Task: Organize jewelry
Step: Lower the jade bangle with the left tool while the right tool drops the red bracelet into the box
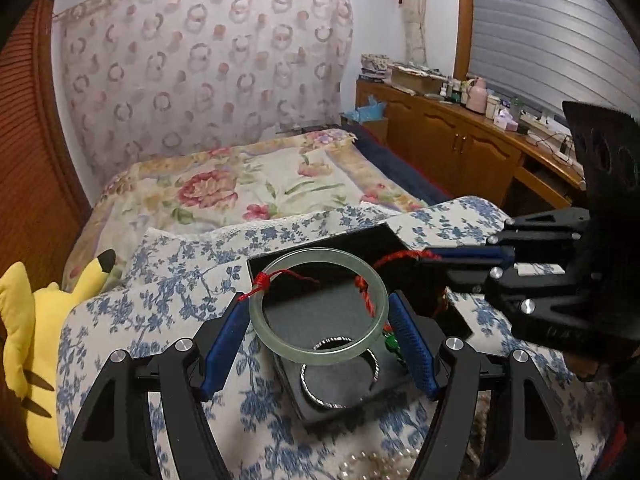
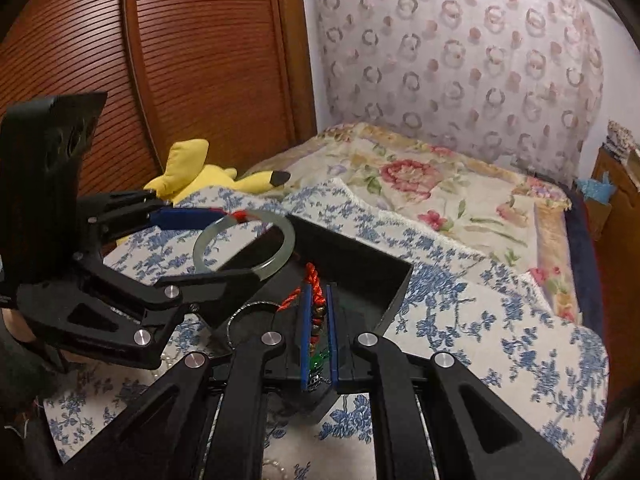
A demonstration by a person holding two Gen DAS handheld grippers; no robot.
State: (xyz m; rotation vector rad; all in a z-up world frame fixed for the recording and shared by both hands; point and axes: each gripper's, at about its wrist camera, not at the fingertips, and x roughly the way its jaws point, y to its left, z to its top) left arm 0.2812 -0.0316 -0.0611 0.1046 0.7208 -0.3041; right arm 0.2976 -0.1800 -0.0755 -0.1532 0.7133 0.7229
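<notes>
My left gripper is shut on a pale green jade bangle, held by its outer rim above a black jewelry box. Red thread is tied on the bangle. The bangle also shows in the right wrist view, with the left gripper around it. My right gripper is shut on a red braided cord with beads and a green charm, over the box. It appears in the left wrist view too. A silver bangle lies on a small black pad under the jade one.
The box sits on a blue floral cloth spread on a bed. A yellow plush toy lies at the left. A pearl strand lies near the front edge. A wooden cabinet with clutter stands at the right.
</notes>
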